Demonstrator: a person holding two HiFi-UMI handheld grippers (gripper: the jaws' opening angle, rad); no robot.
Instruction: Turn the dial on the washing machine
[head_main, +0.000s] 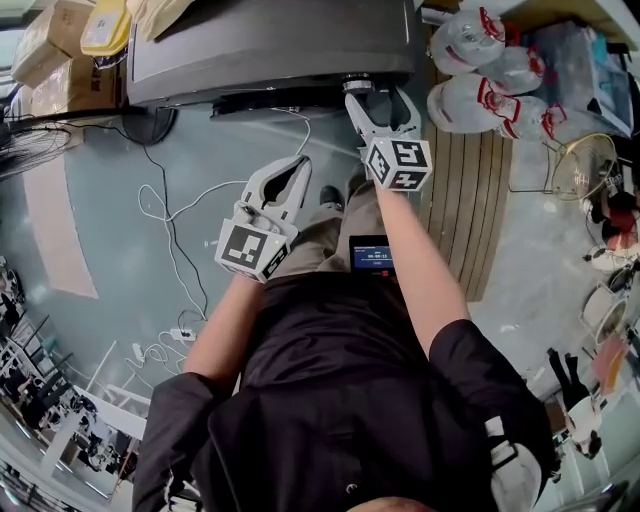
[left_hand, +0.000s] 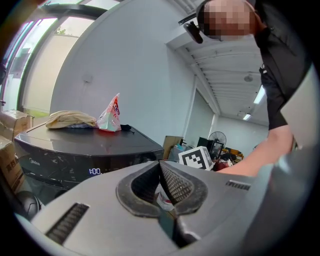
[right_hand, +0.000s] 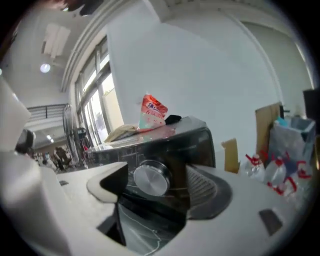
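At left, the left gripper (head_main: 297, 165) hangs well short of the washing machine (head_main: 270, 45), its jaws together on nothing. At right, the dial (right_hand: 151, 179), a round, shiny knob on the machine's front panel, sits between the wide-spread jaws of the right gripper (right_hand: 159, 186), with neither pad touching it. Rigid and likely slick, it probably needs a firm pinch across opposite sides of its rim.

On the washing machine (head_main: 270, 45) front, the dial (right_hand: 150, 179) lies between the right gripper (head_main: 378, 100) fingers (right_hand: 212, 192), the left gripper (head_main: 290, 175) farther back.
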